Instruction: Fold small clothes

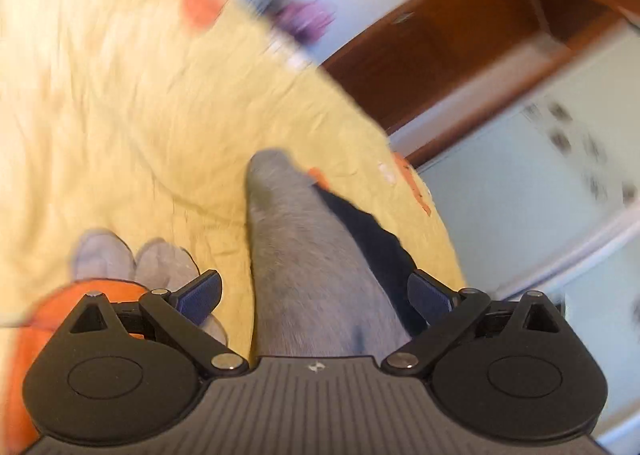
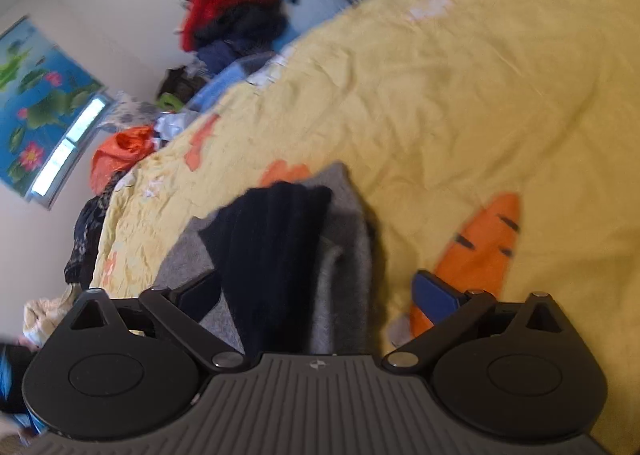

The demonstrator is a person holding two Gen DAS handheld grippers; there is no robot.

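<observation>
A grey sock (image 1: pixel 304 255) with a dark navy cuff (image 1: pixel 376 243) lies on the yellow bedspread (image 1: pixel 120 95), running between the open fingers of my left gripper (image 1: pixel 316 295). Two more grey sock toes (image 1: pixel 132 259) lie to its left beside an orange patch (image 1: pixel 80 295). In the right wrist view the dark navy cloth (image 2: pixel 276 255) lies over grey cloth (image 2: pixel 344 247), between the open fingers of my right gripper (image 2: pixel 316 299). Neither gripper is closed on the cloth. Both views are motion-blurred.
The bedspread (image 2: pixel 460 95) has orange carrot prints (image 2: pixel 480 247). A pile of dark and red clothes (image 2: pixel 236 11) and an orange garment (image 2: pixel 120 155) lie past its far edge. A brown wooden cabinet (image 1: pixel 440 47) and a pale floor (image 1: pixel 520 175) lie beside the bed.
</observation>
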